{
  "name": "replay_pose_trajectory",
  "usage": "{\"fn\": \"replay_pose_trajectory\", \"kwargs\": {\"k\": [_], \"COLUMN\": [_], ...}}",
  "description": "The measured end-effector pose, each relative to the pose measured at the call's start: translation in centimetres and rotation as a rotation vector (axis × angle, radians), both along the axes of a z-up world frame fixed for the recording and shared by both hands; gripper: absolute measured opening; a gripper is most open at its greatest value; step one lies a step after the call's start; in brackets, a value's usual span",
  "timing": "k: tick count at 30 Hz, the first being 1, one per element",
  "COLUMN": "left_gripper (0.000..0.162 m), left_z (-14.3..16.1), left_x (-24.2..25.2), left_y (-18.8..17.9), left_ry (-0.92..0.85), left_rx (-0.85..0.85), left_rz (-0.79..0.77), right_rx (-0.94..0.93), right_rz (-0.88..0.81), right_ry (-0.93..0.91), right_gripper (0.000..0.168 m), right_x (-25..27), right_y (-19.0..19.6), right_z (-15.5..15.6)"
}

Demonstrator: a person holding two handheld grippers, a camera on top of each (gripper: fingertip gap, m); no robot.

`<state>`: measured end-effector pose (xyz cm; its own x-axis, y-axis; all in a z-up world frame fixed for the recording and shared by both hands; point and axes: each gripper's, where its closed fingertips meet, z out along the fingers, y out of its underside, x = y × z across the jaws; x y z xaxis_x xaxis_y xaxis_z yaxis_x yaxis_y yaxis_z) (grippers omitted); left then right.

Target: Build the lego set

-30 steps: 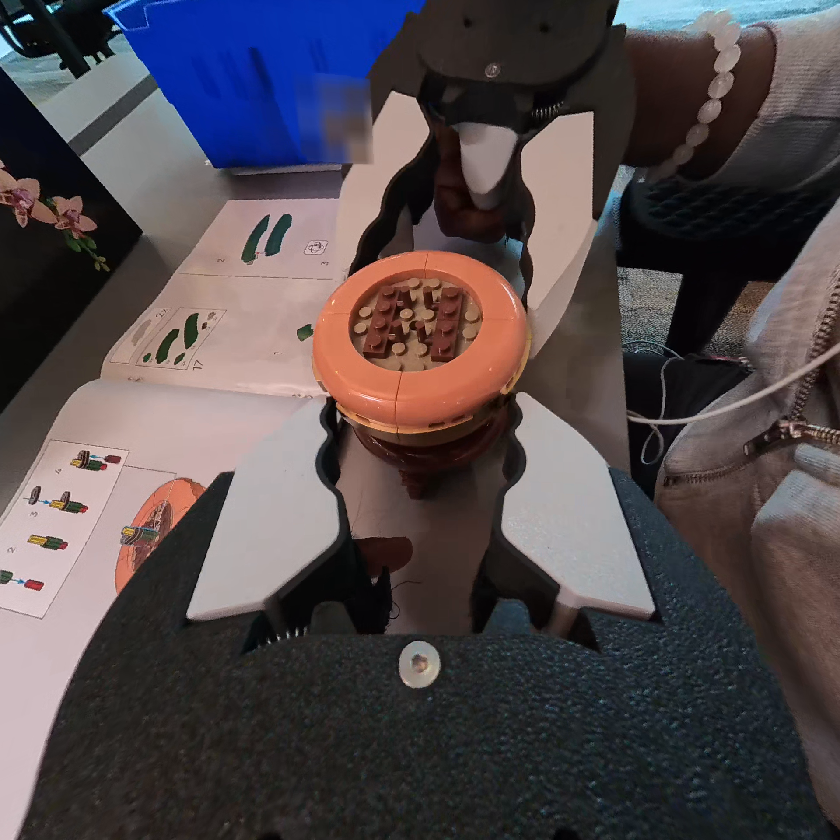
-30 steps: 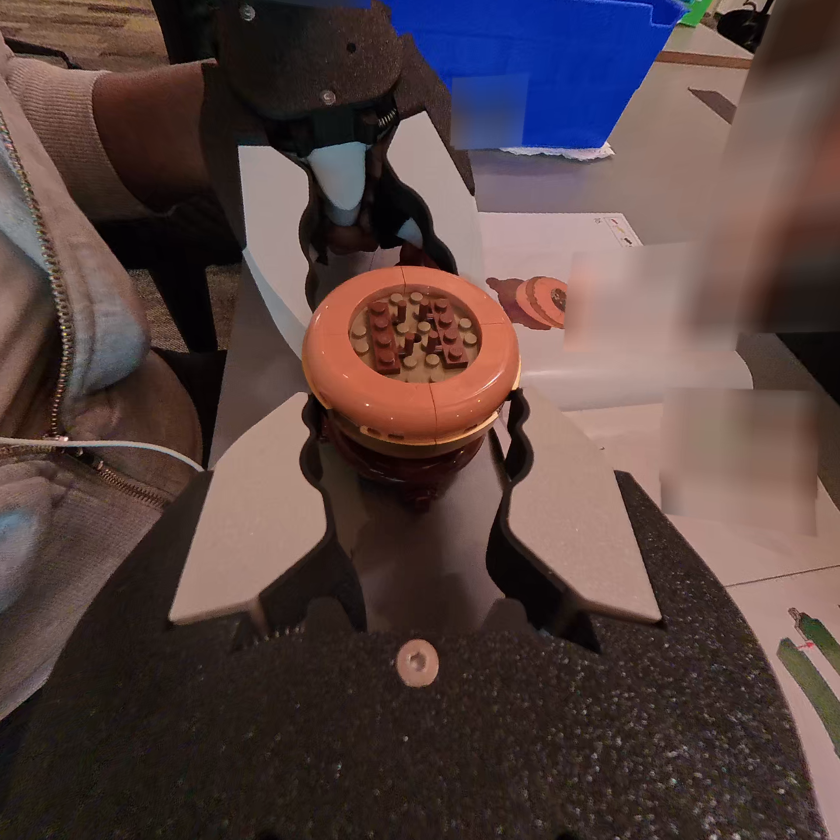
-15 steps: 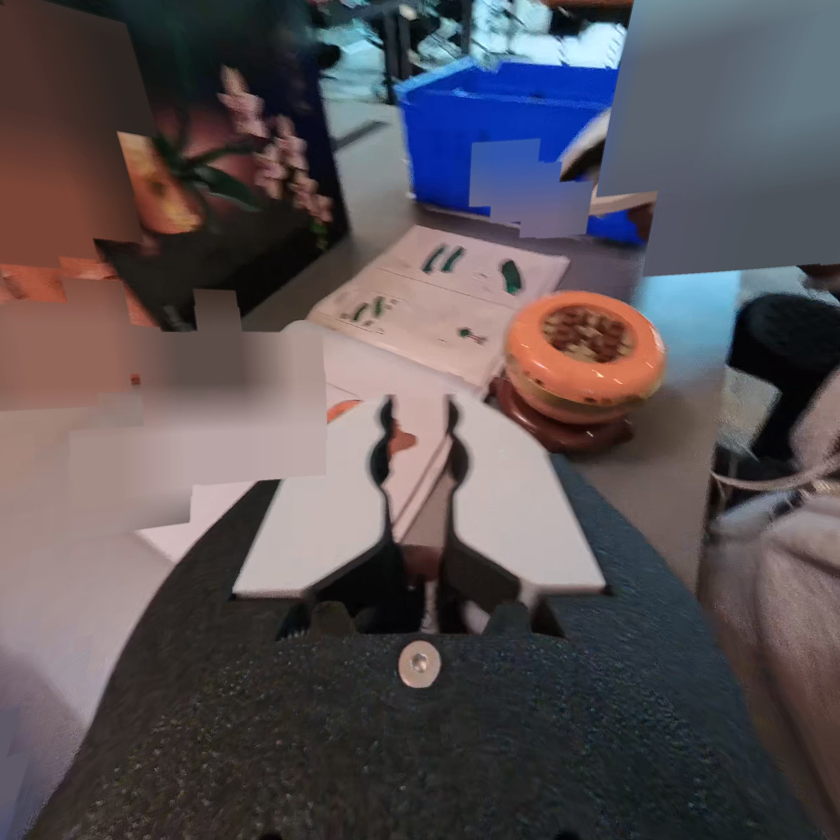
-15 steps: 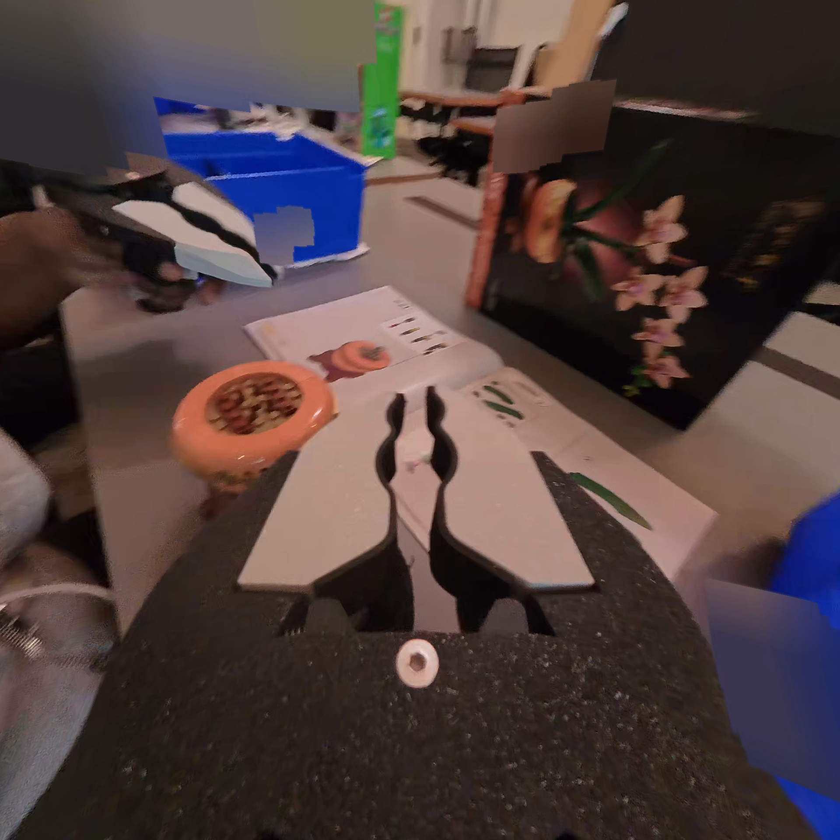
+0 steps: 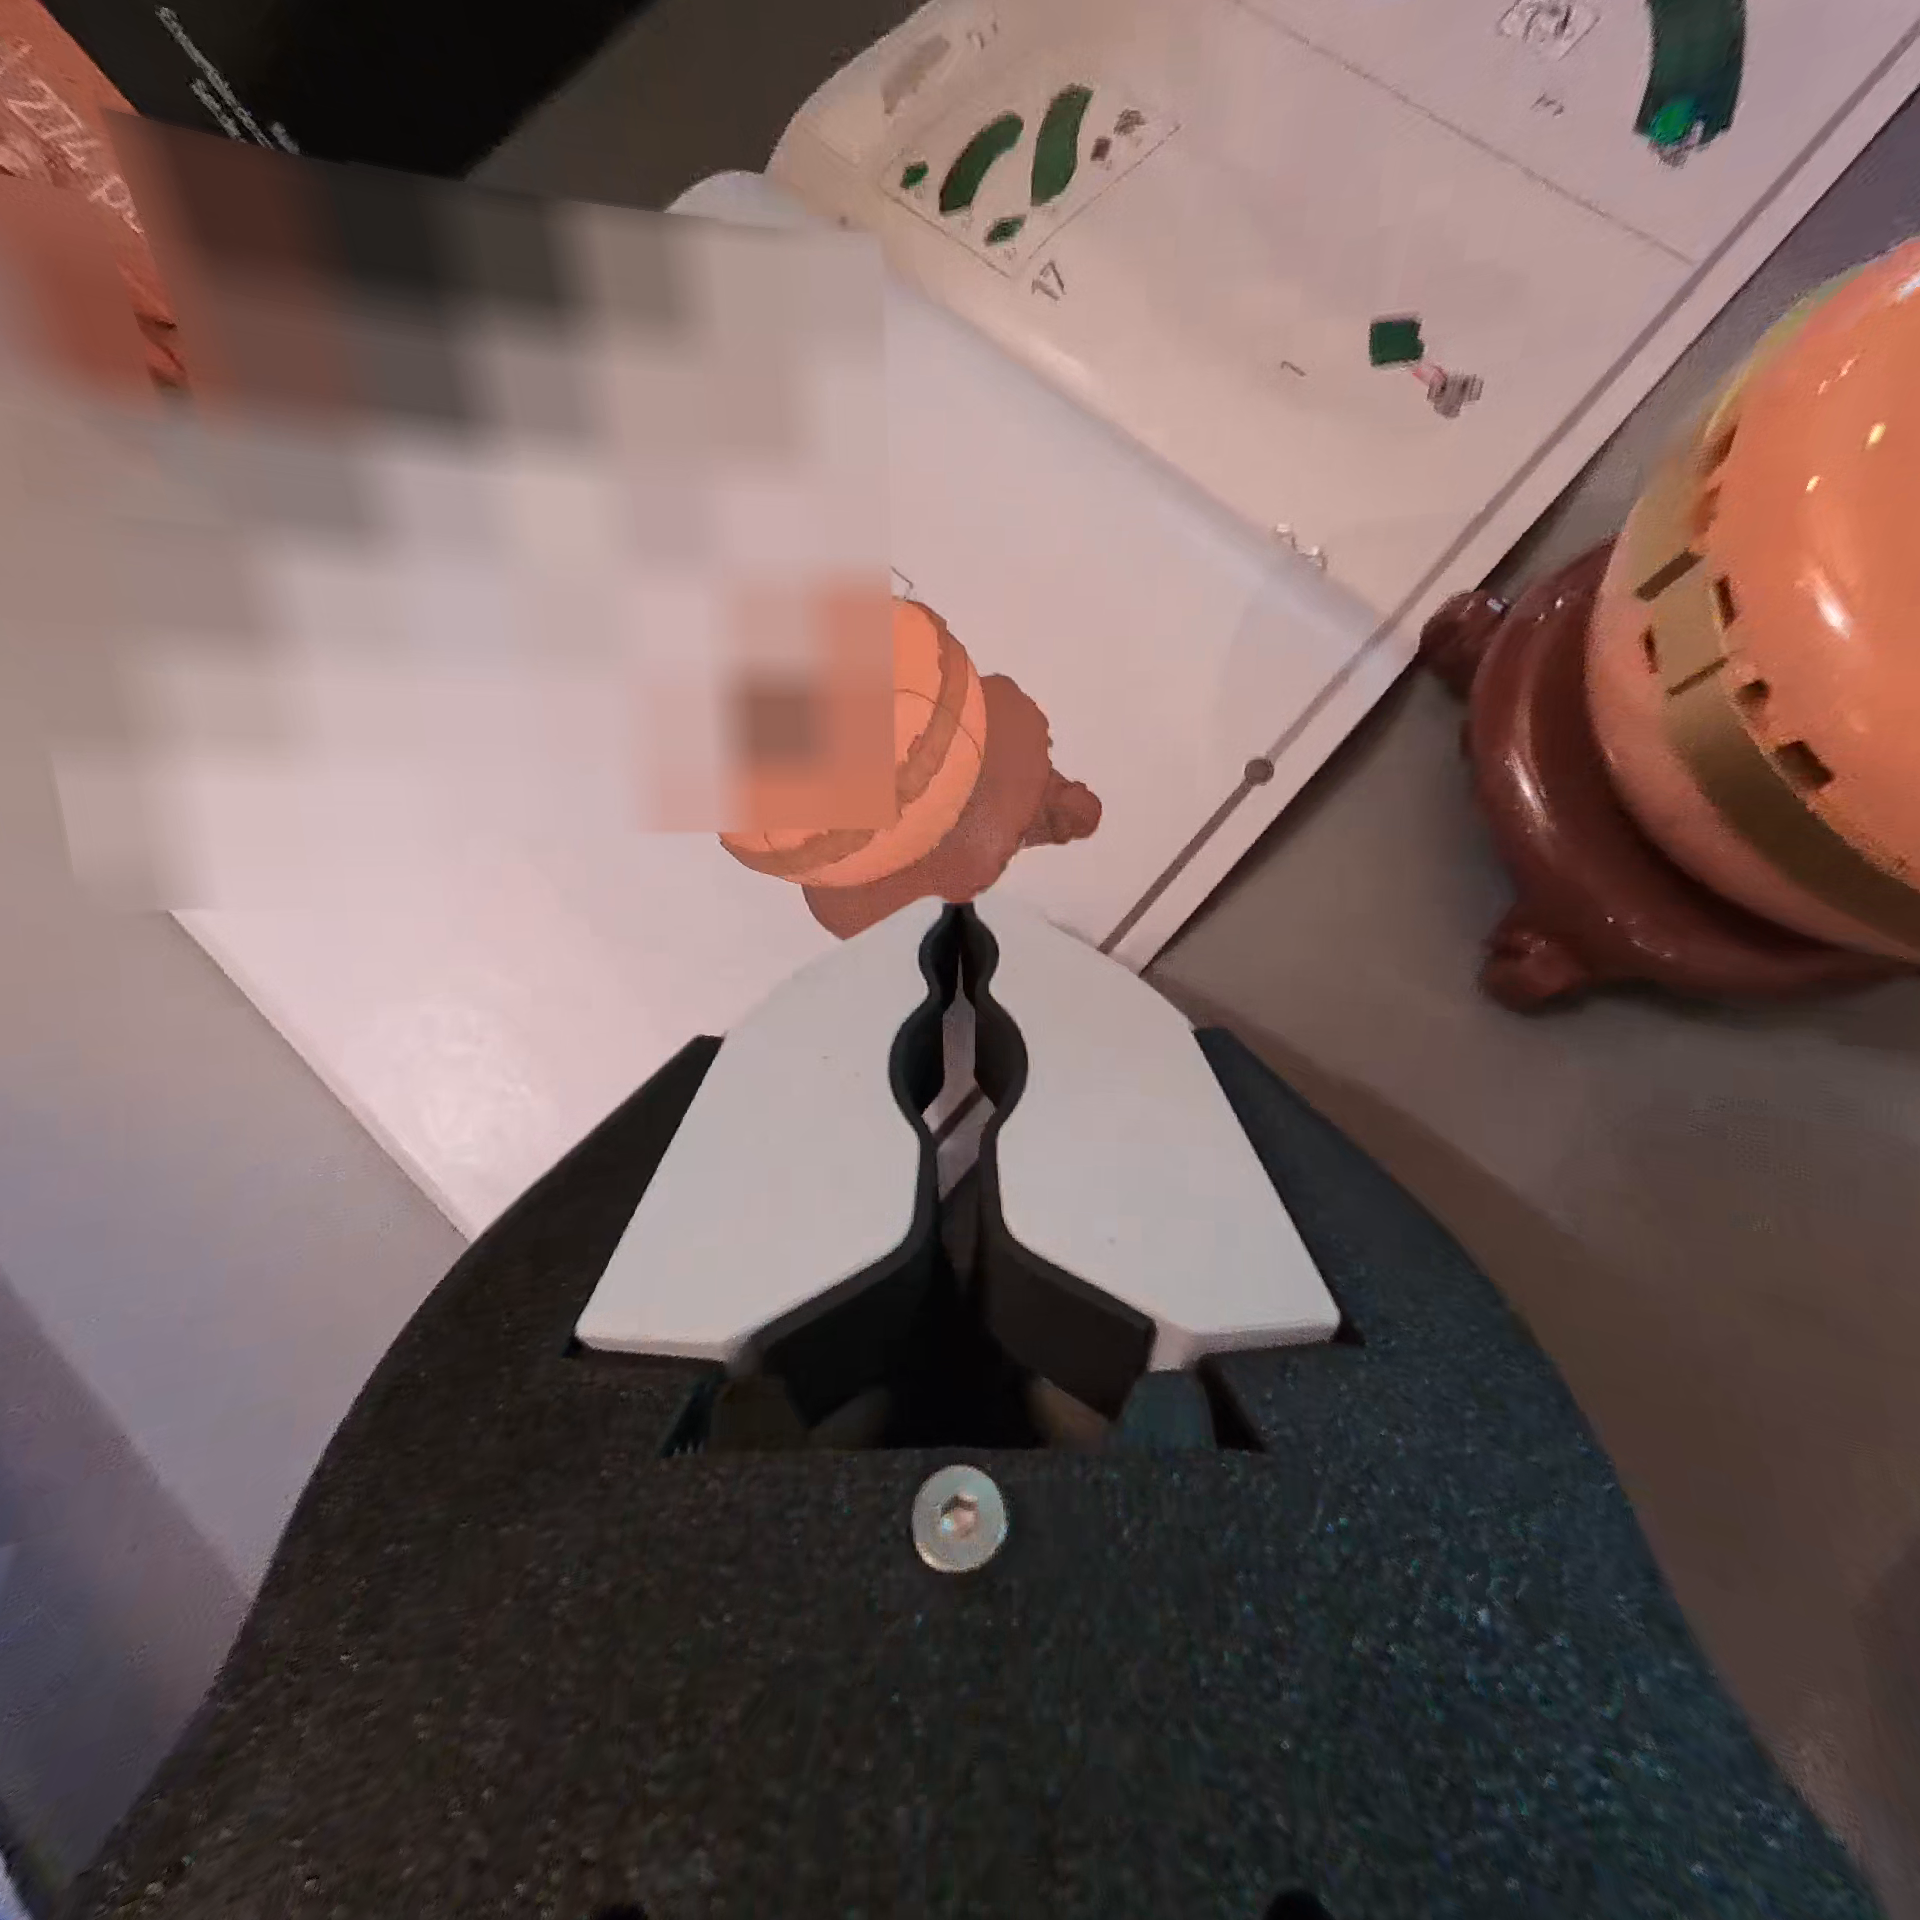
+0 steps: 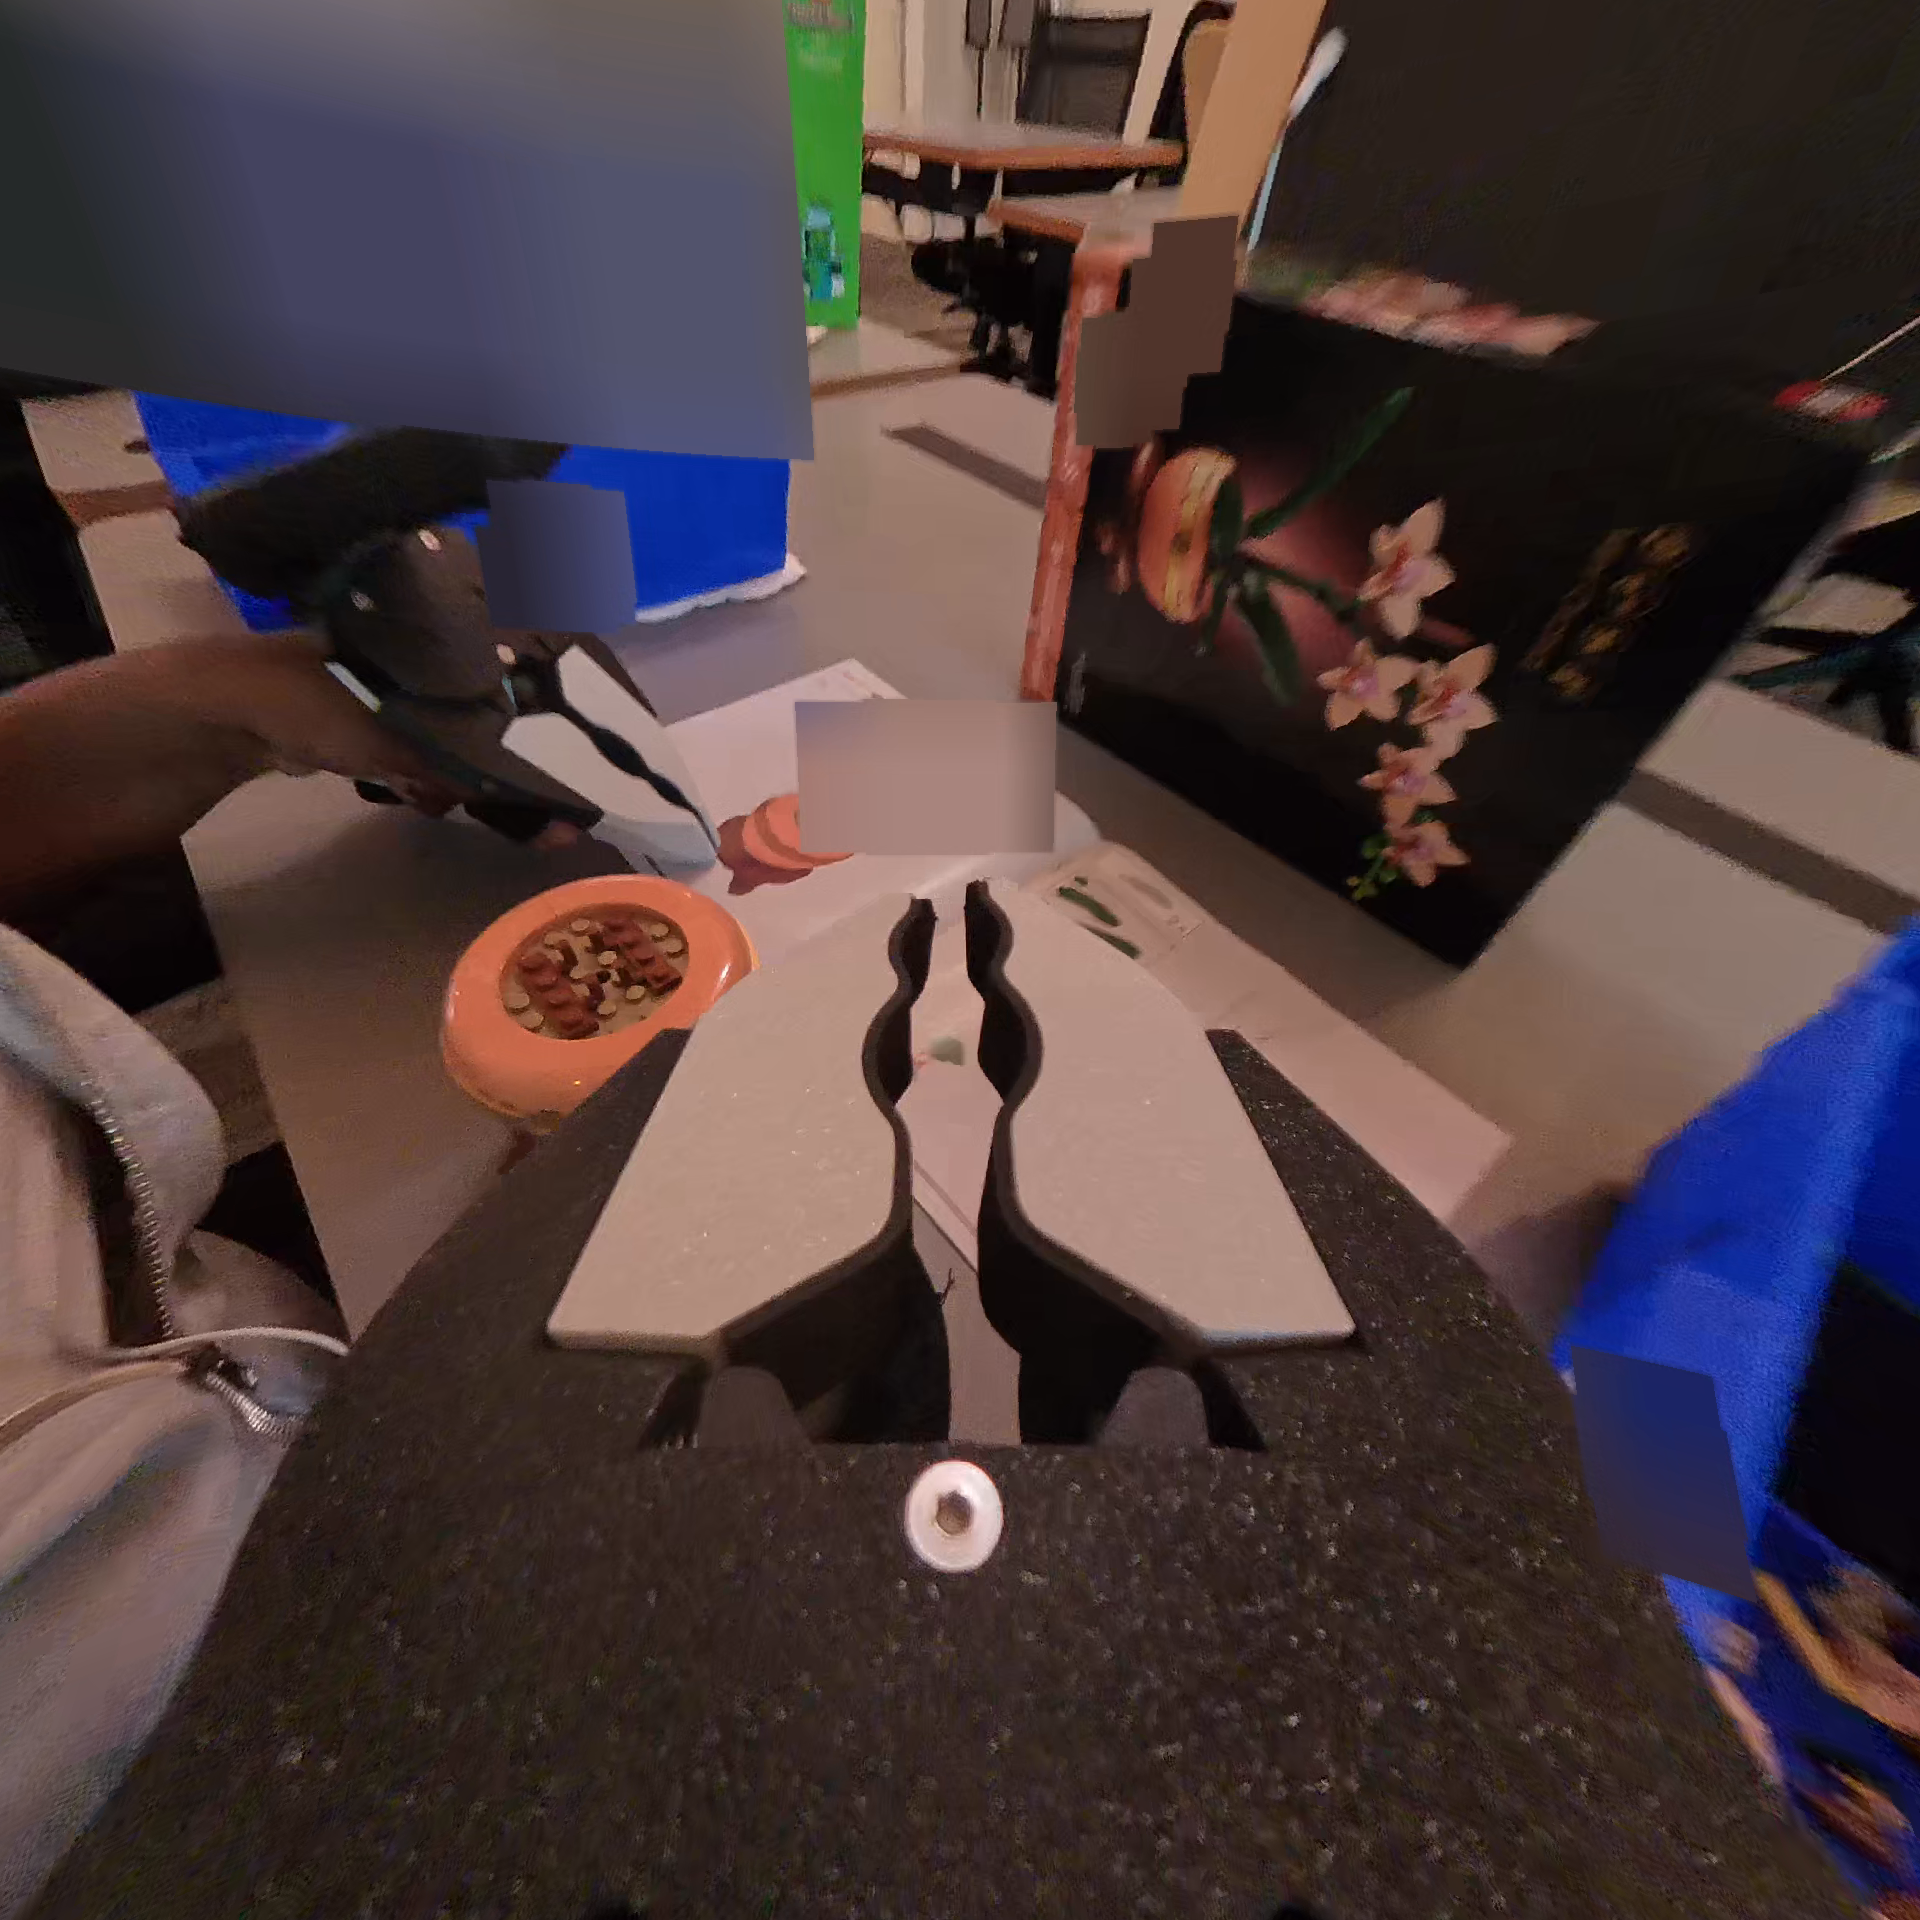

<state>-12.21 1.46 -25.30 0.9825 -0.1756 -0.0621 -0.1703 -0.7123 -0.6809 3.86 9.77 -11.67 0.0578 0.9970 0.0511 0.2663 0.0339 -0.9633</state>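
The right gripper has its fingers nearly together, a narrow gap between them, holding nothing. Just left of it the lego pot stands on the grey table. Farther, the left gripper is closed and empty, tips over the open instruction booklet.

The booklet carried small printed step numbers beside its green part drawings. The black box bore pale print along one edge and a gold mark on its face, both too blurred to read. A green carton far behind also carried blurred print.
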Motion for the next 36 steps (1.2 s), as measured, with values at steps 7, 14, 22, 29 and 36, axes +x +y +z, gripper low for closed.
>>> {"fn": "replay_pose_trajectory", "kwargs": {"k": [7, 14, 22, 29, 36], "left_gripper": [0.020, 0.038, 0.030, 0.028, 0.027], "left_z": [1.7, 7.4, 10.4, 10.5, 11.5], "left_x": [-1.4, -2.2, -3.4, -3.4, -3.9], "left_y": [0.5, 3.8, 4.8, 5.0, 4.7], "left_ry": [0.038, 0.024, 0.130, 0.193, 0.246], "left_rx": [0.032, 0.257, 0.395, 0.399, 0.457], "left_rz": [0.034, 0.008, 0.063, 0.053, 0.039], "right_rx": [0.151, 0.173, 0.177, 0.040, -0.292], "right_rz": [-0.277, -0.013, 0.188, 0.002, -0.460], "right_ry": [-0.266, -0.692, -0.927, -0.977, -0.947], "right_gripper": [0.009, 0.018, 0.014, 0.012, 0.021], "right_x": [12.4, 19.4, 19.5, 19.5, 20.9], "right_y": [9.3, 12.8, 11.2, 11.7, 12.9], "right_z": [2.8, -3.0, -9.2, -11.7, -11.3]}}
